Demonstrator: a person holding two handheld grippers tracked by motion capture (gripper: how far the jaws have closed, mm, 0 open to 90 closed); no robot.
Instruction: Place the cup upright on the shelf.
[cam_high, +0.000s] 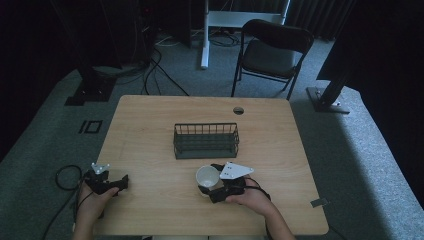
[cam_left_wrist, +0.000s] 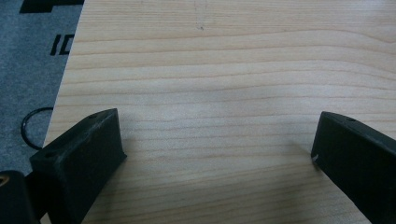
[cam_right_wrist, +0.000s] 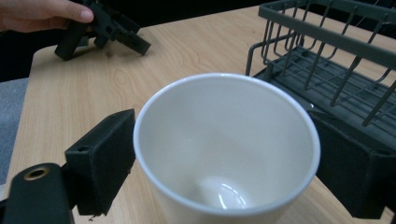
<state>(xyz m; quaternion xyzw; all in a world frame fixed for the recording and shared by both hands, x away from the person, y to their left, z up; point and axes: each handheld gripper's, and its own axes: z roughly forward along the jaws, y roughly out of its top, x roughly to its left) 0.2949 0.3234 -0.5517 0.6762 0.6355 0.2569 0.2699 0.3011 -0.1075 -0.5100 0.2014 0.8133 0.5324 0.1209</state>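
Cup (cam_high: 207, 176) comes first: one round white cup stands upright on the near right part of the wooden table (cam_high: 150, 125), seen from the high view. The right gripper (cam_high: 210, 188) hugs it from both sides, and a hand (cam_high: 250, 197) holds that gripper. Just beyond the cup sits one dark wire basket (cam_high: 206, 140), shaped like a box. The left gripper (cam_high: 117, 185) rests at the near left edge of the table, well apart from the cup. One black folding chair (cam_high: 272, 52) stands on the grey carpet on the far side.

From the left gripper view, its two black blocky jaws are spread wide over bare, striped wood.

From the right gripper view, the cup (cam_right_wrist: 229, 149) looks smooth, shiny and empty. The two black jaws press on its left and right sides. The wire basket (cam_right_wrist: 327, 70) is just beside it on the right. Far off, fingers (cam_right_wrist: 42, 16) hold the other gripper (cam_right_wrist: 133, 44).
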